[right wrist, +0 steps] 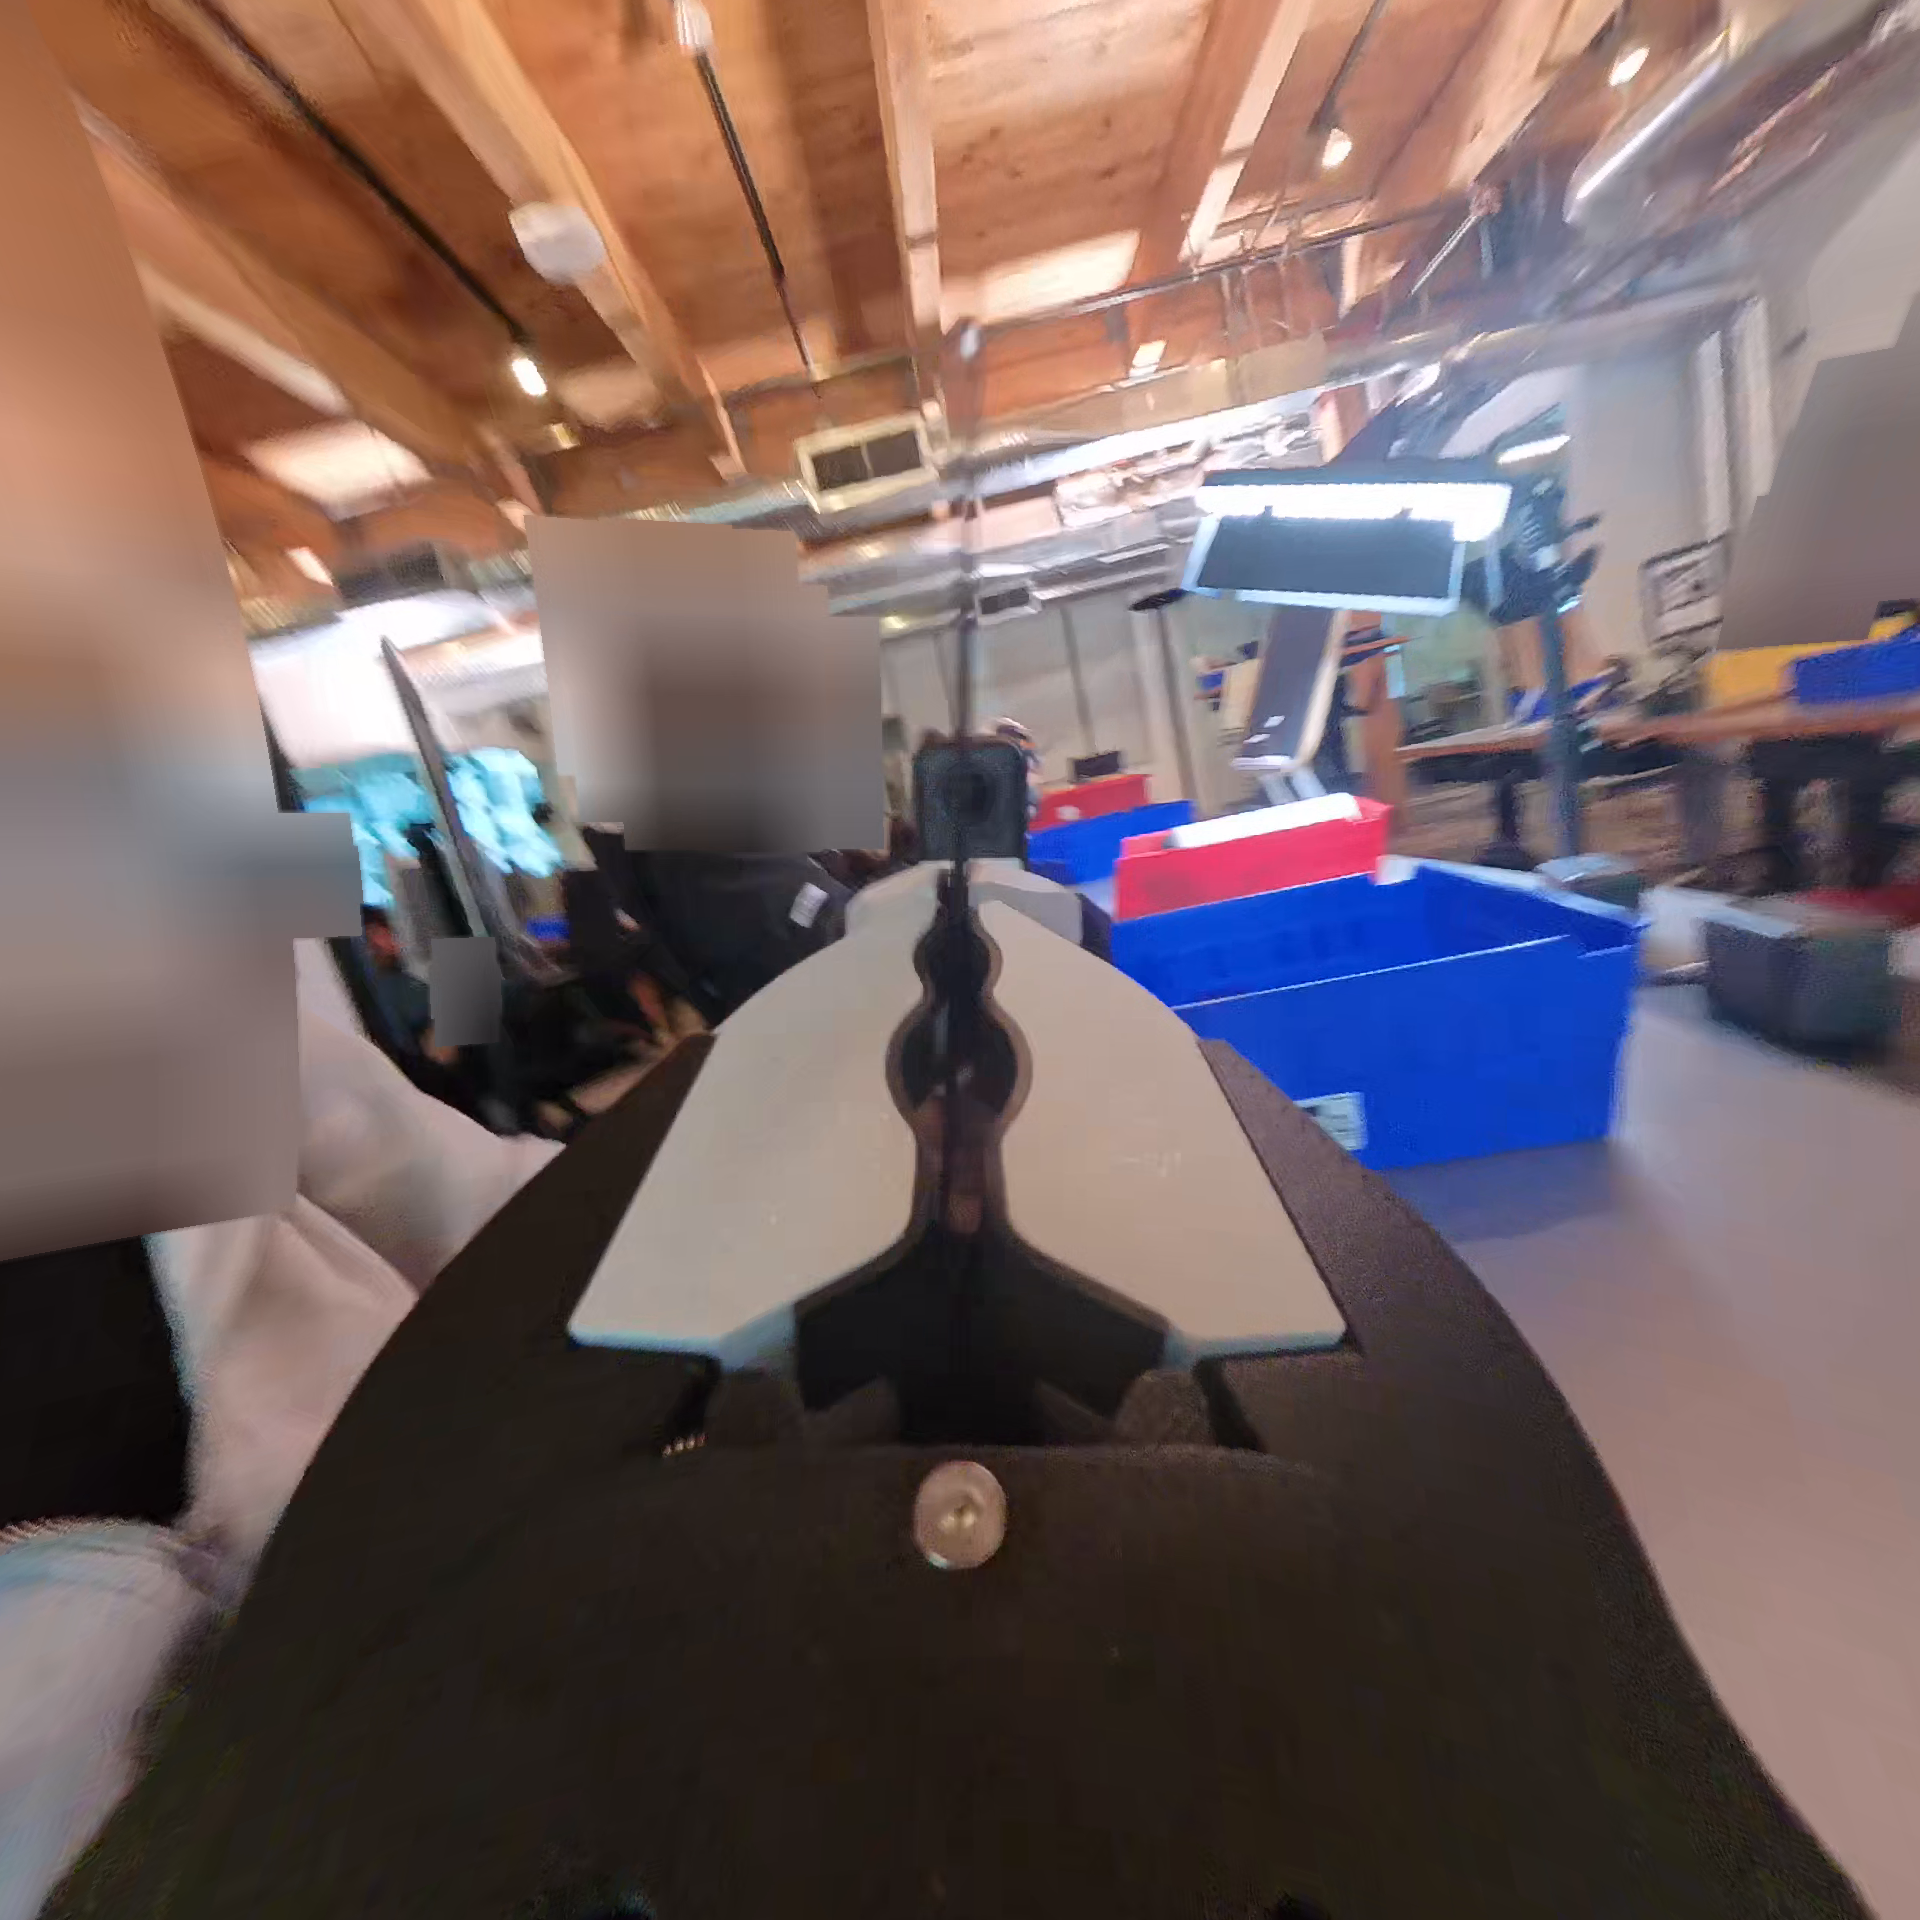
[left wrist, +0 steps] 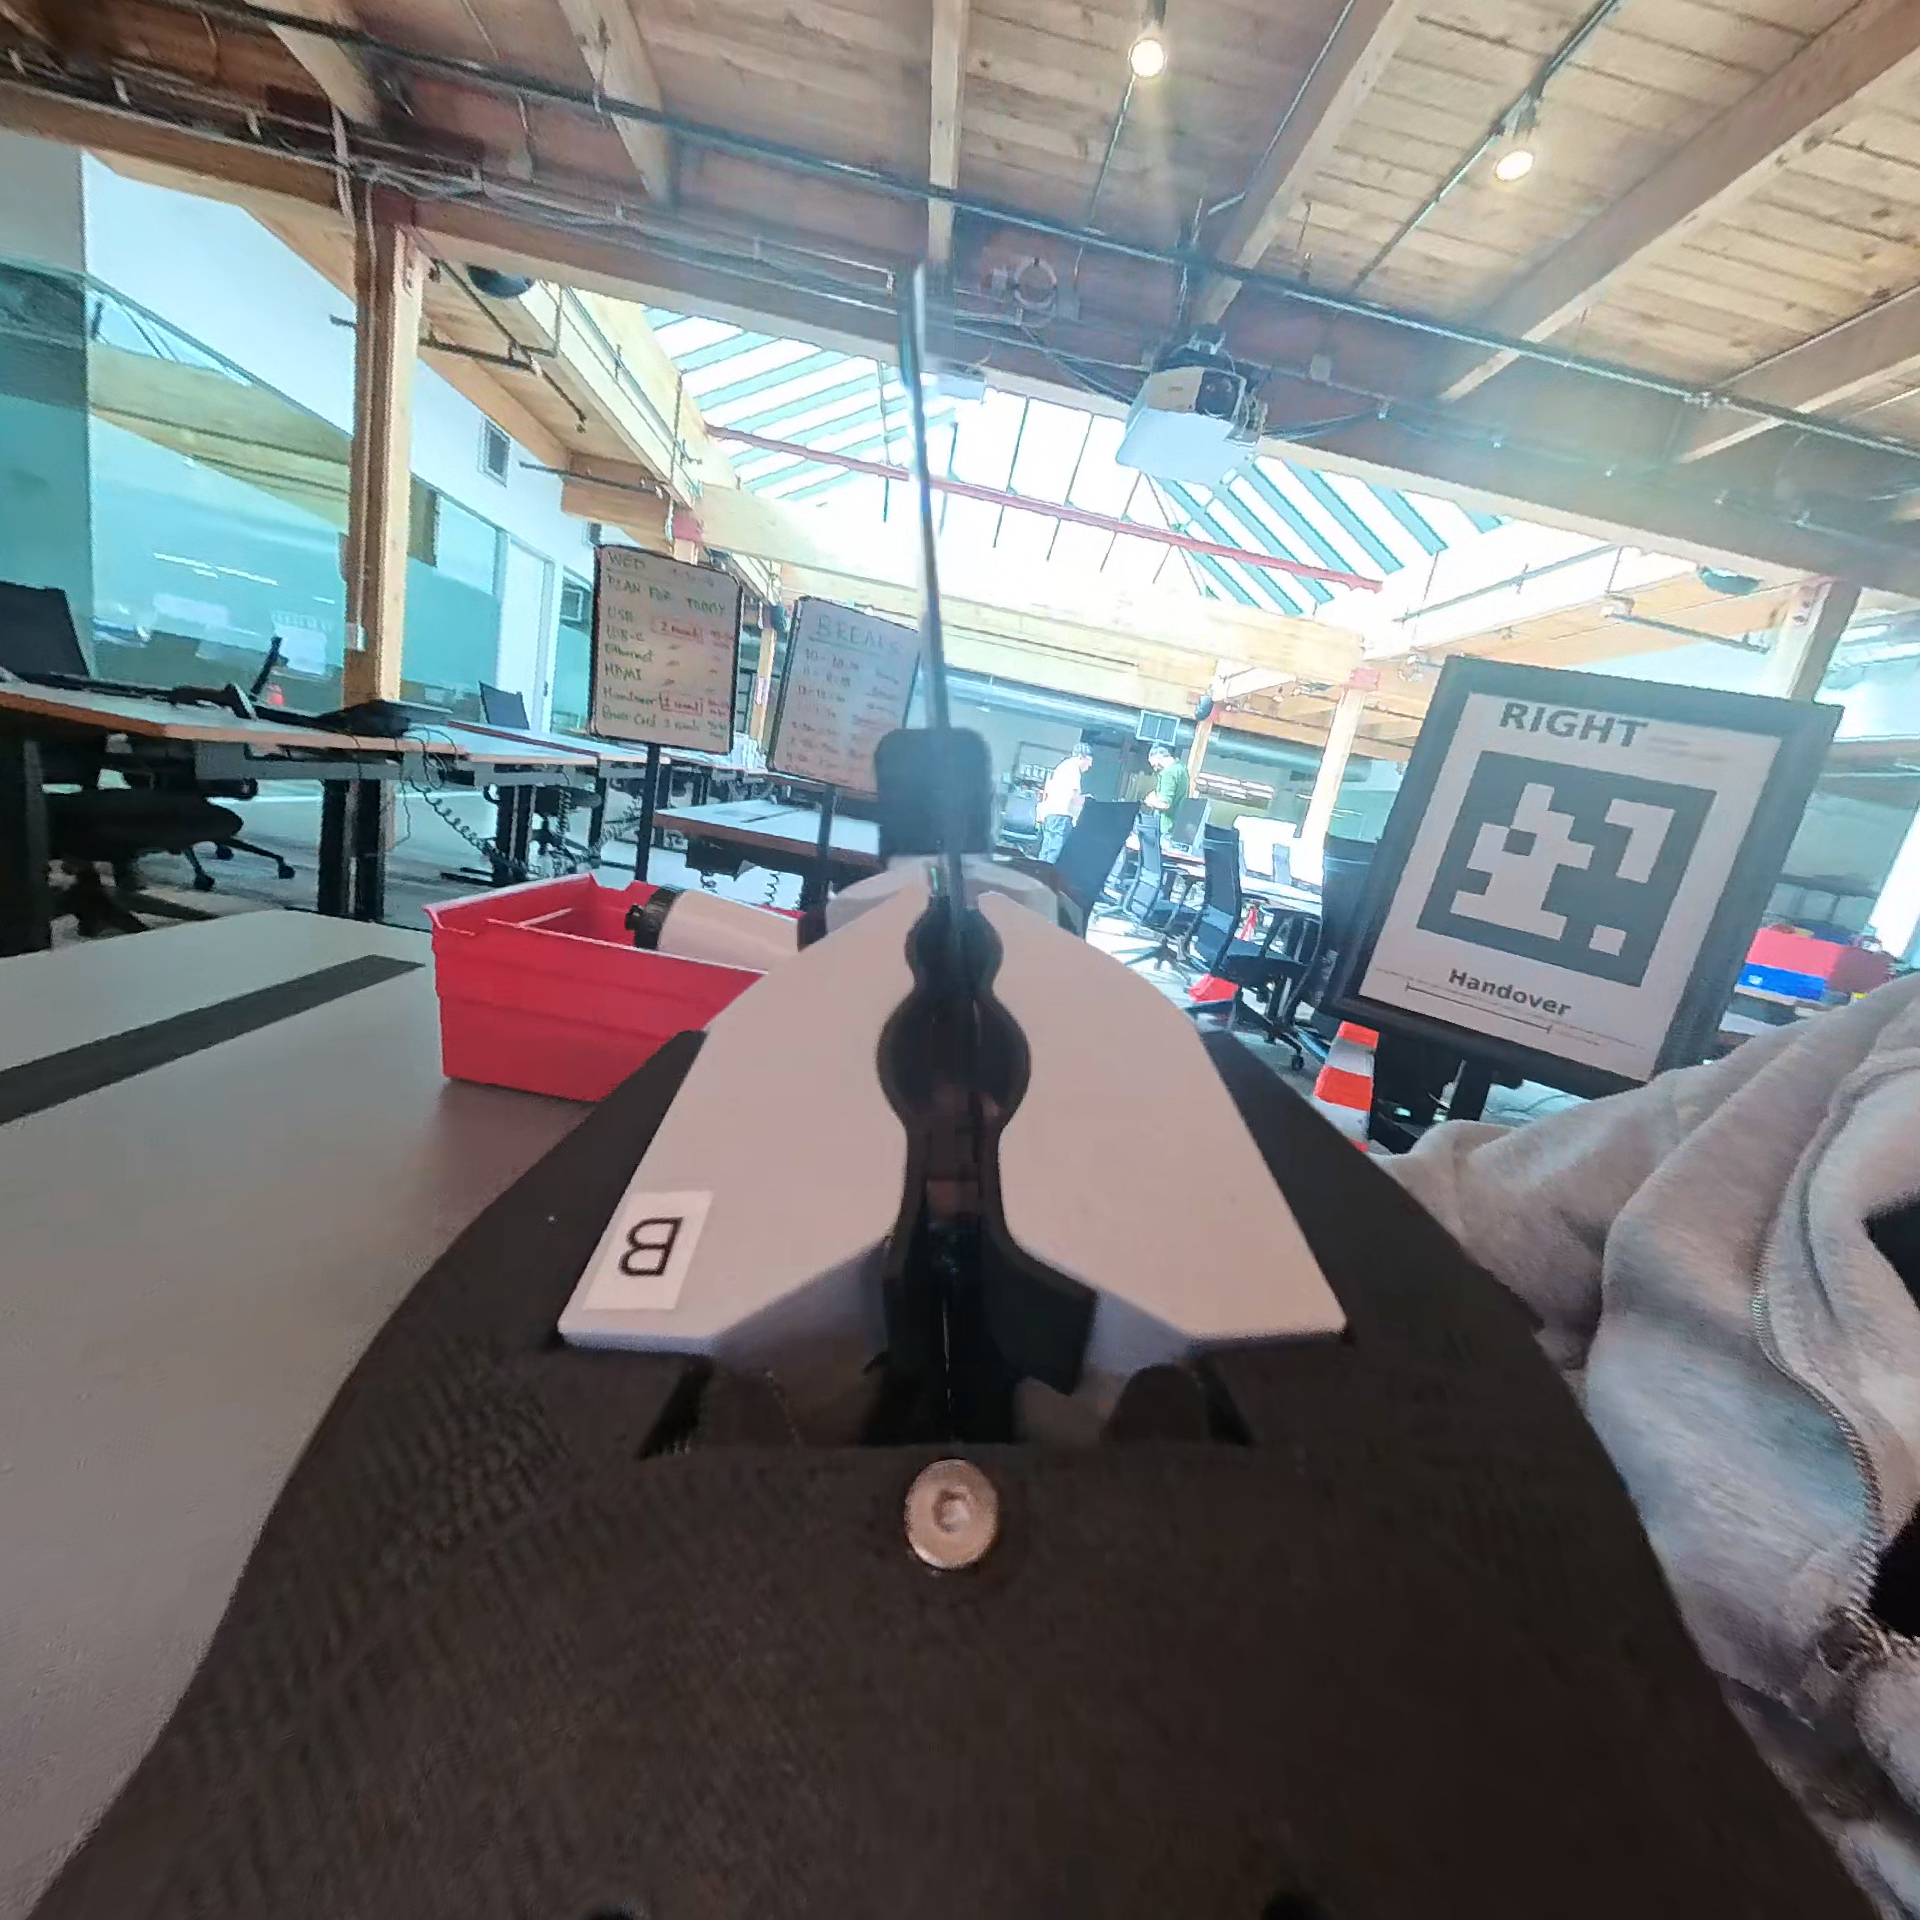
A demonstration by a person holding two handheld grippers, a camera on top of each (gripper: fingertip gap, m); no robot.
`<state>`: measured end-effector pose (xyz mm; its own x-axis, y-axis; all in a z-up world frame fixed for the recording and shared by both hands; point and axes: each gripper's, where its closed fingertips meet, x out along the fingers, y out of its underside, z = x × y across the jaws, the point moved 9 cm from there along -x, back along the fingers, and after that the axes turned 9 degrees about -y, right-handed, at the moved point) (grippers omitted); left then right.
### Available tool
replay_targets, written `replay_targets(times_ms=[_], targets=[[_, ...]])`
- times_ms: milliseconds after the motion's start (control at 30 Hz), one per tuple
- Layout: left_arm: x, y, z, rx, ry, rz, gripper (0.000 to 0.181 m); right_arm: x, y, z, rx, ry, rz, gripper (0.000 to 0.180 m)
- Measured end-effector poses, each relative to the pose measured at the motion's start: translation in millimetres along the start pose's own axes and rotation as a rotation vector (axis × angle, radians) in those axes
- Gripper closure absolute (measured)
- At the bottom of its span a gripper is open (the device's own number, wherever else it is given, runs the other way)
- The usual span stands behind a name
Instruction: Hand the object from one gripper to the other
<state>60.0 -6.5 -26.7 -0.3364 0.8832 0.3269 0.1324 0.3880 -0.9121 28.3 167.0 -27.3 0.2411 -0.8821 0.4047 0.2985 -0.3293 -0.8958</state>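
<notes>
My left gripper [left wrist: 935,800] has its white fingers [left wrist: 790,1143] pressed together, with black pads at the tips. A thin dark rod-like line [left wrist: 928,520] rises from between the tips; I cannot tell what it is. A white cylinder with a black cap [left wrist: 707,925] lies in a red bin [left wrist: 561,997] just left of and beyond the tips. My right gripper [right wrist: 966,805] is shut the same way, and a faint thin line [right wrist: 964,582] rises from its tips. The right wrist view is blurred.
A grey table [left wrist: 208,1195] carries a dark strip [left wrist: 187,1029]. A framed black-and-white marker sign [left wrist: 1579,862] stands at the right, with a grey zipped sleeve [left wrist: 1714,1299] below it. In the right wrist view a blue bin [right wrist: 1403,1029] and a red bin [right wrist: 1247,862] stand right of the fingers.
</notes>
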Motion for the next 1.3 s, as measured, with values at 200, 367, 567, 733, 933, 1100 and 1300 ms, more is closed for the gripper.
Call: replay_targets(times_ms=[200,367,567,733,933,1100,1300], targets=[[-7,-7,8,-0.236,0.062,0.077,0.139,-1,-6,34,-0.886,0.053,0.265,0.178],[-9,-5,15,-0.470,0.148,0.145,0.141,7,10,61,-1.646,0.174,0.558,0.178],[-5,6,7,-0.479,0.195,0.345,0.163,16,36,61,-1.976,0.162,0.784,0.178],[-6,4,9,-0.453,0.177,0.282,0.177,13,30,56,-1.920,0.277,0.775,0.156],[-14,-15,10,-0.273,0.087,0.028,0.179,2,5,46,-1.644,0.467,0.590,0.141],[-23,-26,8,-0.110,0.016,-0.101,0.179,-10,-11,20,-0.791,0.373,0.352,0.144],[-18,-21,3,0.079,-0.038,-0.034,0.179,-16,-3,-12,0.340,-0.049,-0.045,0.117]])
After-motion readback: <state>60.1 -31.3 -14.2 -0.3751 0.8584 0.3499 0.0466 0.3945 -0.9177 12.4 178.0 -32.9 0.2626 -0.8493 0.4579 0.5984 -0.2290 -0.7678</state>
